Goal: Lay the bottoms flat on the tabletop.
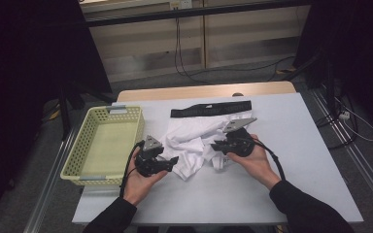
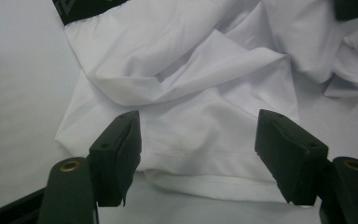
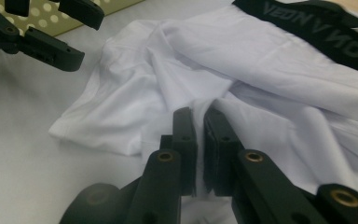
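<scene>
The white underwear (image 1: 199,141) with its black waistband (image 1: 211,108) lies crumpled on the tabletop (image 1: 291,160), just beside the right-hand wall of the yellow basket (image 1: 106,144). The waistband sits flat along the garment's edge farthest from the person, while the white fabric nearer the person is bunched into loose folds, so the work of straightening or folding it looks to be at an early stage.

The right gripper (image 3: 199,122) has its fingers pressed together on a ridge of white cloth near the middle of the underwear; a thin fold shows pinched between them in the right gripper view. The left gripper (image 2: 198,140) rests at the underwear's hem on the basket side, its fingers spread wide, one on each side of the hemmed leg edge (image 2: 200,179), with nothing clamped. In the high view both grippers sit at the near part of the underwear, the left gripper between it and the basket.

Judging from this, one hold is made and the second is not yet taken. Still to come, most likely: closing the left fingers on the hem, pulling the fabric flat or folding it, and perhaps placing it into the basket, which holds nothing that can be seen.
</scene>
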